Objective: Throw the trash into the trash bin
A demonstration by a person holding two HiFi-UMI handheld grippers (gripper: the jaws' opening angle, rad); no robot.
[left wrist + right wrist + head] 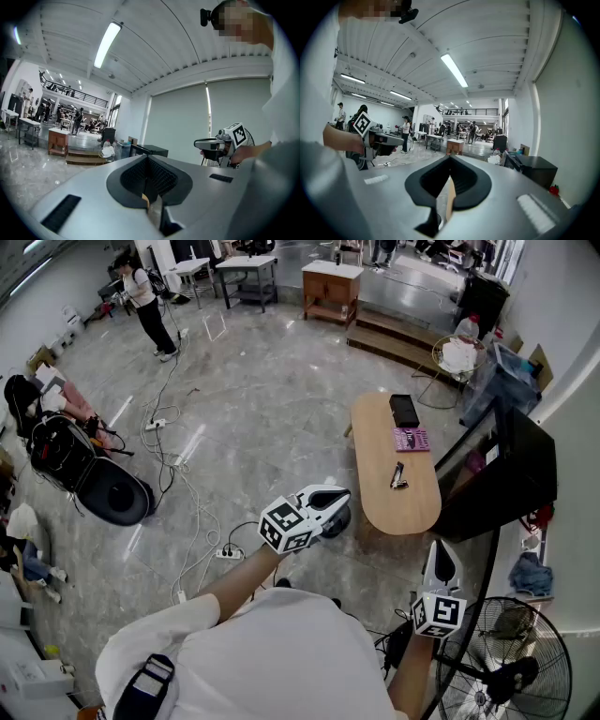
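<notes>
My left gripper (341, 495) is held level above the grey floor, its jaws closed together with nothing between them; the left gripper view shows the same closed jaws (149, 160). My right gripper (441, 547) hovers by the near end of the oval wooden table (375, 486), also shut and empty (450, 161). On the table lie a black flat object (404, 410), a pink item (411, 439) and a small dark item (398, 474). A wire basket (457, 354) with white stuff in it stands beyond the table. Each gripper shows in the other's view, the right gripper (208, 144) and the left gripper (388, 138).
A black cabinet (511, 479) stands right of the table, and a floor fan (506, 662) is at the bottom right. Cables and a power strip (228, 553) run over the floor on the left. A person (145, 298) stands far back left; a black chair (89, 479) is at the left.
</notes>
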